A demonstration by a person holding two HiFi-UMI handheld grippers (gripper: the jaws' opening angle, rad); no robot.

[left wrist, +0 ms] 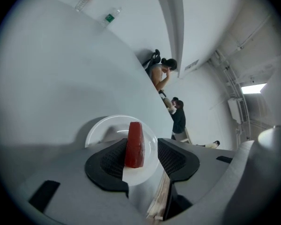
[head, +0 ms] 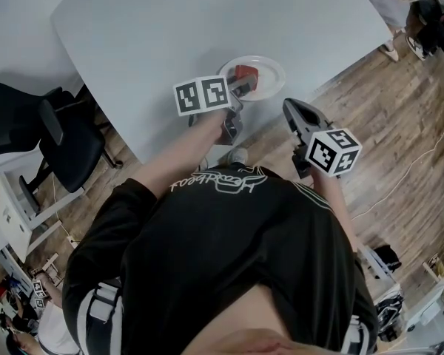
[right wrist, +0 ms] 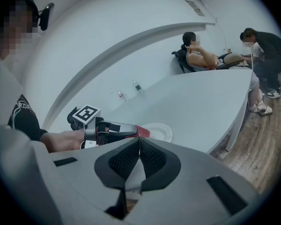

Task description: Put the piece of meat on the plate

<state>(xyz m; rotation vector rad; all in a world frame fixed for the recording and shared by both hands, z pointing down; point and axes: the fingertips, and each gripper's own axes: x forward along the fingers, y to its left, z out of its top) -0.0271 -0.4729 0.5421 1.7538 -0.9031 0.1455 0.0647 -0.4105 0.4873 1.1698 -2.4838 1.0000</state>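
Left gripper view: the piece of meat (left wrist: 134,144) stands upright on the plate (left wrist: 100,128) between the left gripper's (left wrist: 140,153) parted jaws, loose enough to leave it there. The right gripper (right wrist: 139,161), shut and empty, idles beside the table (right wrist: 201,102), apparently unneeded.

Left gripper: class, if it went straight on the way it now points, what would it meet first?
The red wedge-shaped piece of meat, standing between the open jaws of the left gripper on the round white plate; likely first, though depth is unclear.
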